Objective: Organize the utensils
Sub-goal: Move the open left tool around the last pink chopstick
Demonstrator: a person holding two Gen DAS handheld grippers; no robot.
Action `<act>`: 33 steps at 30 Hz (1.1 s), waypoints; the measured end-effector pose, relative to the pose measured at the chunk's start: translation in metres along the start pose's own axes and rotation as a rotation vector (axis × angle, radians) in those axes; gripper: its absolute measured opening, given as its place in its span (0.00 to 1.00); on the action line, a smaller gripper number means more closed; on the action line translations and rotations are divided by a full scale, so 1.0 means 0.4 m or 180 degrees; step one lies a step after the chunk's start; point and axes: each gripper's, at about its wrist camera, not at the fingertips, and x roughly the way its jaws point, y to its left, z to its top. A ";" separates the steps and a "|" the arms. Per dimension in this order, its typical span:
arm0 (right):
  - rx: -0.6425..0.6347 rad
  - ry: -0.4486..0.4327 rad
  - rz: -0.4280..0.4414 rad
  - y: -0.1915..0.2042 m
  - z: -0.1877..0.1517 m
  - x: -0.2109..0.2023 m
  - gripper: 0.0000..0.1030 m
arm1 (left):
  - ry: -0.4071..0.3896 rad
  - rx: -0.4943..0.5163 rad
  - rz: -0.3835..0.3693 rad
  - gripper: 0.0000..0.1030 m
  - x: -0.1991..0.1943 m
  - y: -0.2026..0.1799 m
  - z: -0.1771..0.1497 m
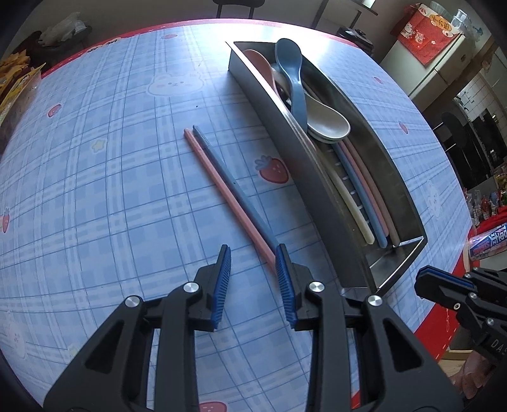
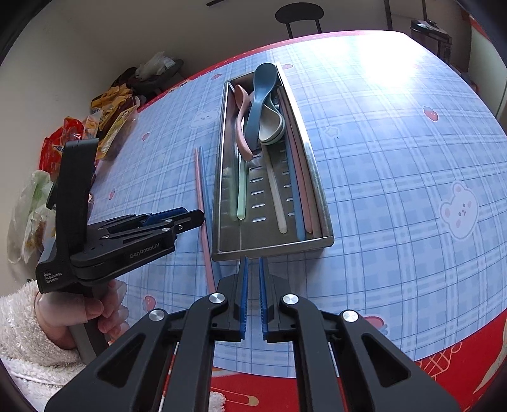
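A pink chopstick and a blue chopstick lie side by side on the blue plaid tablecloth, left of a steel utensil tray. The tray holds a blue spoon, a pink spoon, pale spoons and several chopsticks. My left gripper is open and empty, its fingertips just above the near ends of the two loose chopsticks; it also shows in the right wrist view. My right gripper is nearly shut and empty, its tips at the tray's near end wall.
Snack bags and plastic bags are piled at the table's left edge. A boxed item lies at the right edge. A chair stands beyond the far edge. A fridge stands at the back right.
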 end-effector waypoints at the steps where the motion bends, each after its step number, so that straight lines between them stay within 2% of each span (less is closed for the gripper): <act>1: -0.0004 -0.0001 0.0005 0.000 0.002 0.001 0.07 | 0.0003 0.0012 0.0044 0.32 0.001 -0.007 0.001; 6: 0.0012 -0.0024 0.0037 -0.006 0.016 0.002 0.07 | 0.0032 0.0005 0.0239 0.35 0.009 -0.055 0.000; 17: 0.0083 -0.0121 0.0095 -0.027 0.021 -0.016 0.07 | 0.0154 -0.0109 0.0303 0.42 0.017 -0.090 -0.022; 21: 0.0145 -0.0128 0.0094 -0.042 0.011 -0.019 0.07 | 0.0226 0.0033 0.0361 0.47 0.024 -0.120 -0.037; 26: 0.0175 -0.0168 0.0111 -0.051 0.003 -0.031 0.07 | 0.0209 0.0138 0.0414 0.48 0.029 -0.138 -0.064; 30: 0.0173 -0.0163 0.0128 -0.052 -0.003 -0.032 0.07 | 0.0195 0.0173 0.0477 0.42 0.037 -0.142 -0.063; 33: 0.0149 -0.0152 0.0148 -0.045 -0.006 -0.031 0.07 | 0.0153 0.0180 0.0576 0.30 0.039 -0.122 -0.043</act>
